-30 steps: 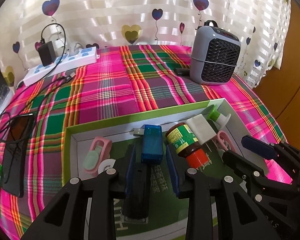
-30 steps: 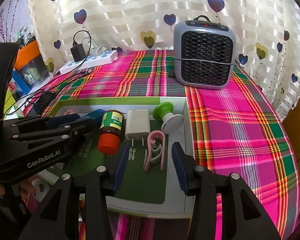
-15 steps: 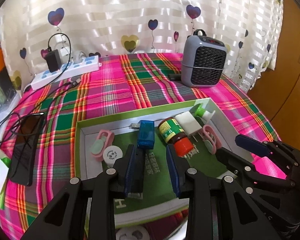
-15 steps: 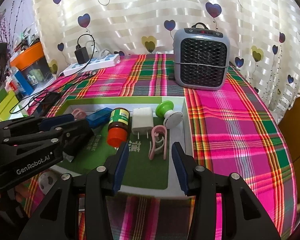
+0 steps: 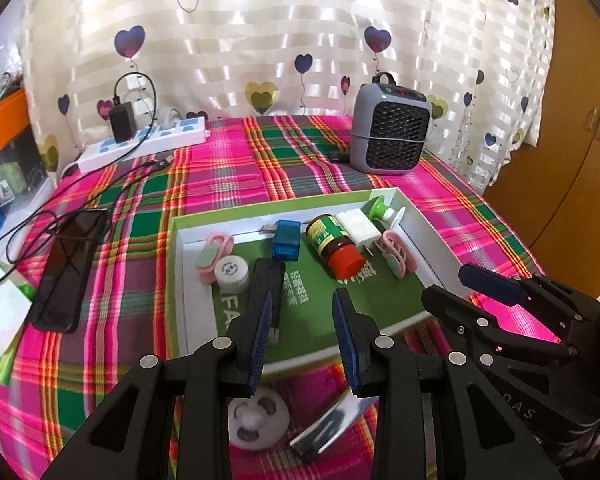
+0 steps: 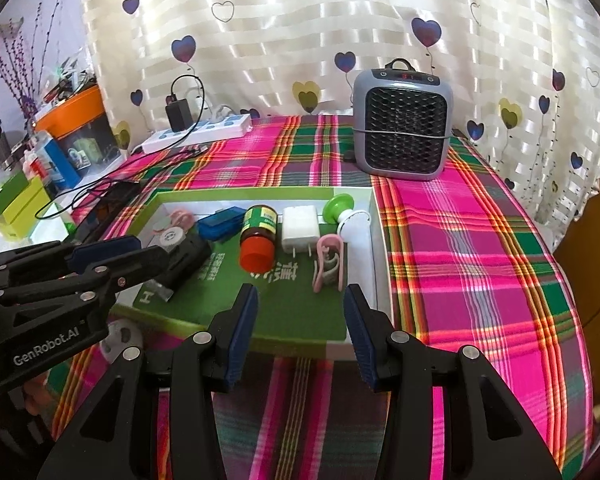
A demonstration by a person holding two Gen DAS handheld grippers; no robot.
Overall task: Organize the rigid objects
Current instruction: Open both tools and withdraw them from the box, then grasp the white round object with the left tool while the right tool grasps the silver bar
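A shallow white tray (image 5: 418, 216) with green outer walls and a green printed floor lies on the plaid tablecloth (image 6: 460, 240). Along its far edge lie a pink clip (image 5: 215, 251), a blue USB stick (image 5: 286, 239), a brown red-capped bottle (image 5: 334, 246), a white charger (image 5: 358, 230) and a green-and-white knob (image 5: 384, 210); a second pink clip (image 6: 329, 262) lies by the right wall, and a white disc (image 5: 231, 274) and a black bar (image 5: 265, 292) near the left. The near half of the floor is bare. The left gripper (image 5: 302, 334) and right gripper (image 6: 298, 330) hang over the tray's near edge, jaws apart and empty. A white round piece (image 5: 258, 416) and a metal clip (image 5: 332, 420) lie on the cloth before the tray.
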